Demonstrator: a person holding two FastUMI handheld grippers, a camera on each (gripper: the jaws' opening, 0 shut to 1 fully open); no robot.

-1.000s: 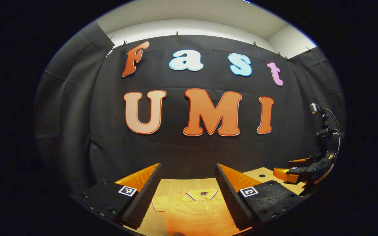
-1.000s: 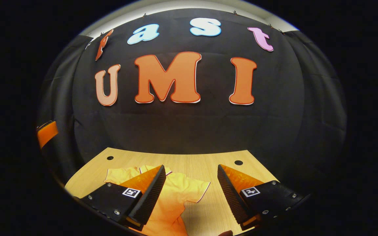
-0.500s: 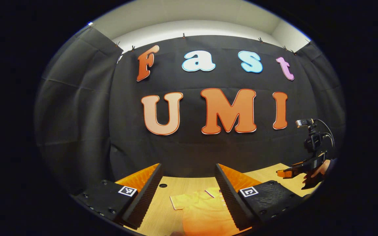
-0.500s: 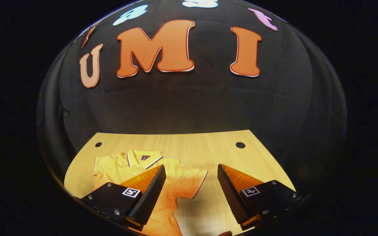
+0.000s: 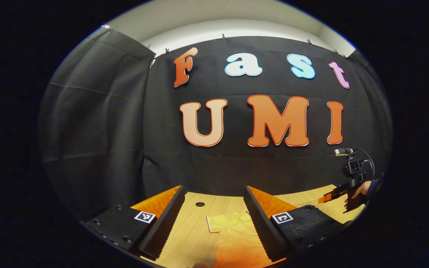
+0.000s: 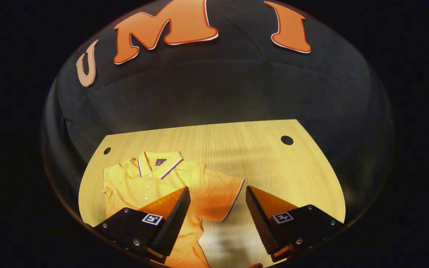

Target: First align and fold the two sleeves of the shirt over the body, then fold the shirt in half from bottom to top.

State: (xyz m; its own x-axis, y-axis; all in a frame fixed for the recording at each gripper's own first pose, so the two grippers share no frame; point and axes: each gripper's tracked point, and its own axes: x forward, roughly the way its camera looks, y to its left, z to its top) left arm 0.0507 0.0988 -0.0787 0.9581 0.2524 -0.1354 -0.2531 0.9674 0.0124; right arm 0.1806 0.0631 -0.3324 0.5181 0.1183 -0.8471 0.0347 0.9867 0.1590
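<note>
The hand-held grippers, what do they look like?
Each hand-held gripper has two wedge-shaped fingers with ribbed inner faces, on black blocks with screws and a small square black-and-white marker. The other one, farther off, carries a small camera on top with a looping black cable.

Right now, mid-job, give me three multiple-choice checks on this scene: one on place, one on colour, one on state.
1. Where does the shirt lie?
A. flat on the wooden table
B. hanging on the booth wall
C. on the floor

2. What colour is the shirt?
A. blue
B. white
C. yellow-orange

3. How is the right gripper?
A. shut on the sleeve
B. open, above the sleeve
C. shut on the collar

Answers:
1. A, the shirt is spread on the tabletop.
2. C, the cloth is yellow-orange with dark trim at collar and sleeve hem.
3. B, its fingers stand wide apart with the sleeve between them in the right gripper view, gripping nothing.
</note>
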